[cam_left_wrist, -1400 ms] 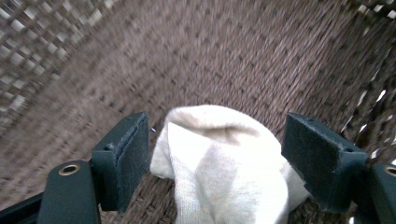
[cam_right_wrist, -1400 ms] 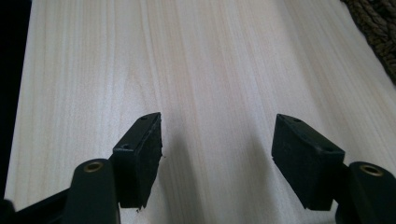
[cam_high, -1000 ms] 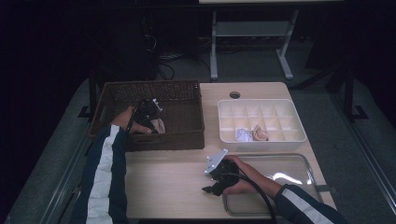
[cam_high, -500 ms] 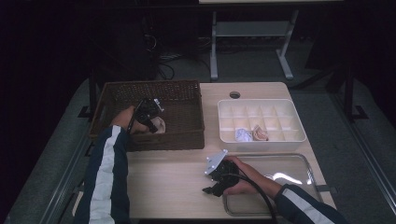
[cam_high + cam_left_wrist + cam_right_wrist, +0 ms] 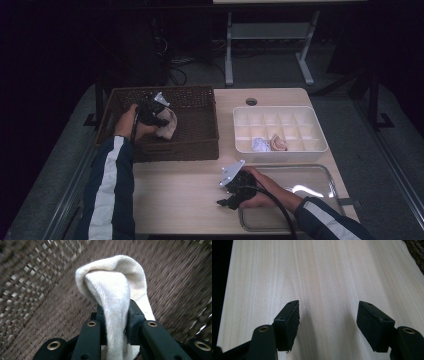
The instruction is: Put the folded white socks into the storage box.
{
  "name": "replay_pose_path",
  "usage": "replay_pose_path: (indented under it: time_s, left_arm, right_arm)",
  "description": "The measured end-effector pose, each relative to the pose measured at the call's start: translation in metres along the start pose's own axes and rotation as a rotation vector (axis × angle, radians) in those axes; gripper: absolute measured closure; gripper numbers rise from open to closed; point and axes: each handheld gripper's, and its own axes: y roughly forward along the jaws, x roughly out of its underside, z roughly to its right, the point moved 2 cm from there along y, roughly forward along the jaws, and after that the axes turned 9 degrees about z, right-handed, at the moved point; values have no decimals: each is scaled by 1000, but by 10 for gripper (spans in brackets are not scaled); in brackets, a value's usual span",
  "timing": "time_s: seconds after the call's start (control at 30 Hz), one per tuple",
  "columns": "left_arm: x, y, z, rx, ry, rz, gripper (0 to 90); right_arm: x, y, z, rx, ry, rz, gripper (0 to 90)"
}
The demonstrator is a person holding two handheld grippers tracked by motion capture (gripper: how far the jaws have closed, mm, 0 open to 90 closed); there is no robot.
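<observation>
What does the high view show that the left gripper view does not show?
High view: the white divided box with two small bundles, the metal tray, the wooden table, and the right gripper resting open near the tray. Left gripper view: the ribbed knit of the cream sock pinched between the black fingers, up close. Both: the left gripper holding that sock over the woven basket.

The sock (image 5: 117, 295) is cream-white, of fine ribbed knit, and soft. It is folded over on itself, so that a rounded loop of cloth stands up while the rest hangs down in a bunched strip. Two black pads pinch that strip from either side. In the high view the sock (image 5: 167, 125) shows as a pale crumpled bundle over the dark woven basket (image 5: 195, 135), near its left half.
</observation>
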Motion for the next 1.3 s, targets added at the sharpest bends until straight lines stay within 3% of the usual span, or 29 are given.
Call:
replay_pose_path:
  time_s: [0.23,0.47,0.63,0.7,0.77,0.9,1.03,1.1,1.13,1.23,1.3]
  left_arm:
    - [-9,-27,12,-38,-5,123,756]
    - [-12,-55,35,-34,-2,258,757]
    - [-16,-82,57,-10,28,343,757]
    - [-19,-94,67,-20,48,373,757]
    - [-20,-104,77,5,53,412,757]
    - [-19,-117,102,48,87,444,757]
    - [-12,-120,130,106,123,459,757]
    - [-6,-115,143,123,135,456,757]
    - [-3,-111,149,147,137,443,757]
    - [9,-94,165,195,133,417,756]
    - [18,-78,173,221,125,386,756]
  right_arm:
    - [-2,-2,2,18,-5,24,338]
    - [-4,-4,3,33,-11,39,338]
    - [-5,-6,5,47,-9,50,337]
    - [-6,-7,5,54,-2,54,337]
    - [-6,-9,5,58,14,53,337]
    - [-7,-11,8,71,21,71,338]
    - [-7,-17,11,90,23,86,341]
    - [-8,-20,12,100,53,100,343]
    - [-8,-22,14,101,40,106,344]
    - [-9,-25,13,108,82,118,348]
    - [-9,-26,14,115,84,121,352]
